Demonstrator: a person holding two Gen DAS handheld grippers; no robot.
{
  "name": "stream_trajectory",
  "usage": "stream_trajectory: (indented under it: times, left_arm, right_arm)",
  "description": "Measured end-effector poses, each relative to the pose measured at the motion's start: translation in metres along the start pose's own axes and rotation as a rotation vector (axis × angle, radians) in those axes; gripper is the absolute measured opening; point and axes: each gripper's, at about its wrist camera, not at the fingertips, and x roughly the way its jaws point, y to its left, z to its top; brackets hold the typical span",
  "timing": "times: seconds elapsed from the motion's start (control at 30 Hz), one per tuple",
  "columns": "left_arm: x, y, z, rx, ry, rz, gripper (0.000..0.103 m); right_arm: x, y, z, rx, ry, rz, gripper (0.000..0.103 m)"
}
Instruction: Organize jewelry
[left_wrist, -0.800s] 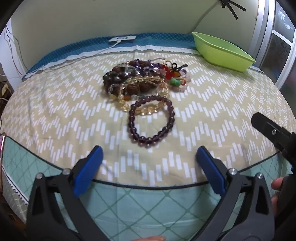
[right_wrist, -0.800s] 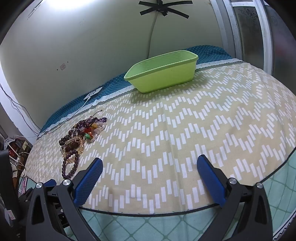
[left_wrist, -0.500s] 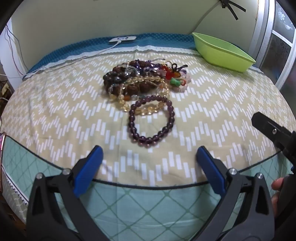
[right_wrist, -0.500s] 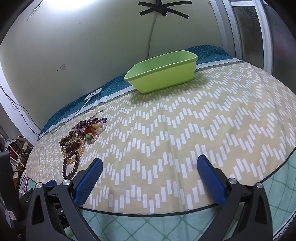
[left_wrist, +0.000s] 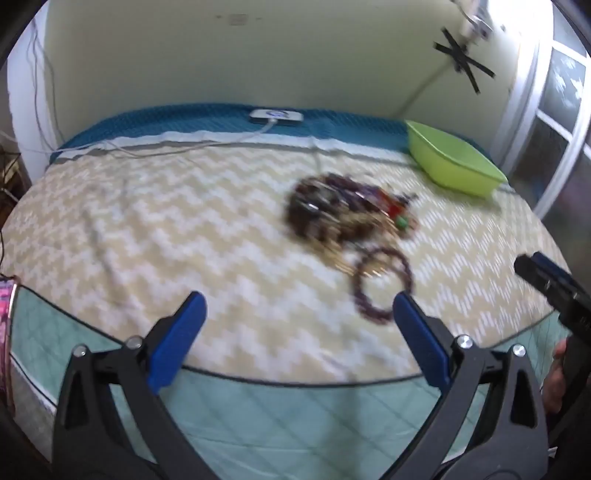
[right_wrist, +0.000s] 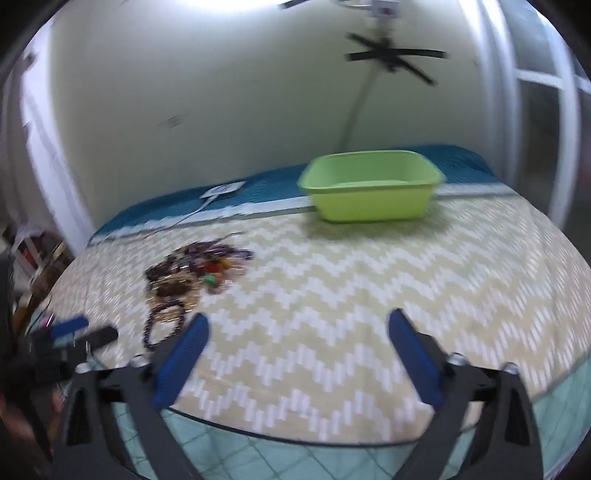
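A pile of bead bracelets and necklaces (left_wrist: 347, 210) lies on the zigzag-patterned bedspread (left_wrist: 166, 229), blurred by motion. A dark purple bead bracelet (left_wrist: 382, 284) lies at its near edge. My left gripper (left_wrist: 297, 339) is open and empty, above the bed's near edge, left of the purple bracelet. In the right wrist view the pile (right_wrist: 192, 273) is at the left and a lime green tub (right_wrist: 371, 184) stands at the back. My right gripper (right_wrist: 295, 354) is open and empty above the bedspread. The left gripper's tip (right_wrist: 70, 332) shows at the far left.
The green tub (left_wrist: 452, 162) sits at the bed's back right near a window frame (left_wrist: 535, 129). A white charger with a cable (left_wrist: 275, 116) lies on the blue strip at the head of the bed. The right gripper's black body (left_wrist: 554, 288) shows at the right edge.
Both grippers have swung left and tilted up, so both views are blurred. The jewelry now sits to the right in the left wrist view. Nothing was picked up.
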Motion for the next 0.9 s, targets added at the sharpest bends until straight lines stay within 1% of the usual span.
stream_trajectory:
  times: [0.07,0.1,0.13,0.17,0.2,0.27,0.3,0.33,0.37,0.4,0.47,0.53,0.63,0.67,0.7,0.73,0.77,0.83,0.9]
  left_arm:
    - [0.004,0.010,0.007,-0.030,0.020,-0.034,0.084]
    - [0.008,0.014,0.011,-0.046,0.035,-0.066,0.081]
    - [0.010,0.014,0.012,-0.052,0.041,-0.086,0.074]
    - [0.012,0.011,0.013,-0.052,0.049,-0.105,0.067]
    - [0.017,0.007,0.016,-0.042,0.061,-0.121,0.064]
    - [0.028,-0.002,0.015,-0.005,0.086,-0.156,0.055]
    - [0.037,-0.008,0.017,0.008,0.108,-0.184,0.053]
    - [0.040,-0.008,0.016,0.009,0.118,-0.200,0.051]
    - [0.048,-0.010,0.018,0.005,0.136,-0.213,0.045]
    - [0.055,-0.012,0.019,-0.002,0.155,-0.226,0.040]
    - [0.059,-0.012,0.023,-0.013,0.157,-0.244,0.032]
    - [0.065,-0.015,0.028,-0.019,0.171,-0.277,0.025]
    - [0.072,-0.016,0.030,-0.042,0.191,-0.305,0.021]
    - [0.073,-0.016,0.030,-0.046,0.191,-0.309,0.015]
    - [0.074,-0.016,0.031,-0.050,0.194,-0.316,0.014]
    - [0.074,-0.016,0.031,-0.057,0.195,-0.331,0.013]
    - [0.074,-0.016,0.031,-0.064,0.191,-0.344,0.007]
    - [0.071,-0.013,0.028,-0.070,0.187,-0.365,0.007]
    - [0.063,-0.009,0.026,-0.073,0.177,-0.392,0.007]
  right_arm:
    - [0.012,0.012,0.007,-0.056,0.050,0.069,0.037]
    - [0.021,0.019,0.011,-0.081,0.079,0.109,0.031]
    - [0.023,0.022,0.011,-0.092,0.089,0.133,0.019]
    - [0.027,0.026,0.013,-0.106,0.102,0.157,0.011]
    - [0.036,0.034,0.015,-0.127,0.126,0.184,0.009]
    - [0.046,0.039,0.016,-0.125,0.157,0.219,0.007]
    - [0.049,0.039,0.017,-0.116,0.167,0.242,0.007]
    - [0.055,0.042,0.019,-0.106,0.186,0.282,0.007]
    - [0.060,0.045,0.021,-0.100,0.203,0.310,0.007]
    - [0.064,0.048,0.021,-0.099,0.213,0.330,0.008]
    - [0.064,0.051,0.022,-0.118,0.226,0.350,0.008]
    - [0.069,0.060,0.019,-0.162,0.246,0.352,0.009]
    - [0.077,0.067,0.014,-0.199,0.283,0.359,0.010]
    - [0.079,0.068,0.013,-0.207,0.293,0.354,0.010]
    - [0.085,0.072,0.012,-0.217,0.308,0.348,0.010]
    - [0.086,0.072,0.010,-0.222,0.303,0.347,0.010]
    - [0.087,0.074,0.011,-0.233,0.296,0.344,0.000]
    - [0.088,0.074,0.011,-0.246,0.301,0.337,0.000]
    - [0.084,0.065,0.013,-0.212,0.290,0.340,0.000]
